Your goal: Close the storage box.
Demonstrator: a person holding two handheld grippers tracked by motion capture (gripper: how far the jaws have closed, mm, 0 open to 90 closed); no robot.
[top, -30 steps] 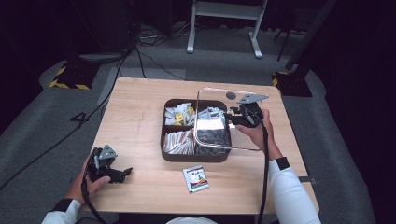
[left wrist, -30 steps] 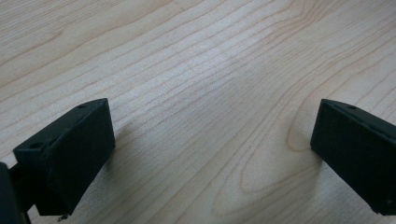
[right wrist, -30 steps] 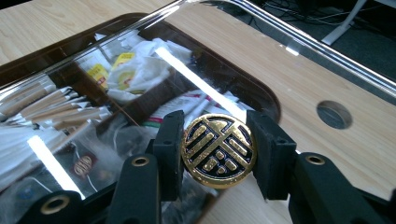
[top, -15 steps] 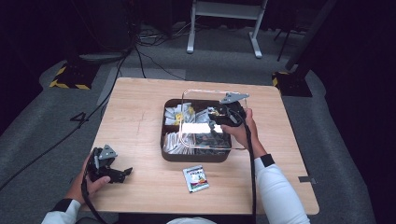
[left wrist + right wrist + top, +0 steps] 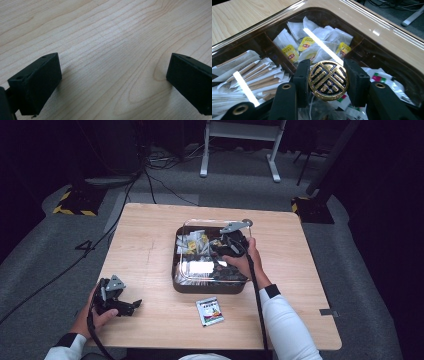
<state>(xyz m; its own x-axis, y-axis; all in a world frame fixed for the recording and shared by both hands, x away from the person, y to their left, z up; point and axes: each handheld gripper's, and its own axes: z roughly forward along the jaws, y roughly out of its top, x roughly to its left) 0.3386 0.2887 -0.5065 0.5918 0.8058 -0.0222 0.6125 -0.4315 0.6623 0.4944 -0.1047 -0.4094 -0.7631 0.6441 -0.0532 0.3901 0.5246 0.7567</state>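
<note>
R gripper (image 5: 328,81) has its fingers (image 5: 302,75) clamped on the gold-and-black knob (image 5: 328,80) of the clear lid (image 5: 212,252), one finger each side, so the lid hangs level from that one point. Lid sits over the dark compartment box (image 5: 210,287), centre of the high view; whether it's fully seated on the rim or a hair above, can't tell. Through the lid in the right gripper view: tea bags w/ yellow tags (image 5: 307,46) in the upper-middle compartment, paper-wrapped sticks (image 5: 254,75) at left, sachets w/ red-green print (image 5: 379,78) at right. Gripping the knob looks like the sensible way to handle it, since the lid itself is flat, slick and glary, w/ no other hold.

L gripper (image 5: 116,301) rests idle on the table (image 5: 150,235), lower left of the high view, well apart from the box; fingers (image 5: 37,82) spread wide over bare wood, holding nothing. One loose sachet (image 5: 210,311) lies on the table just below the box, outside it. Probably either overlooked or the reason the lid is being handled.
</note>
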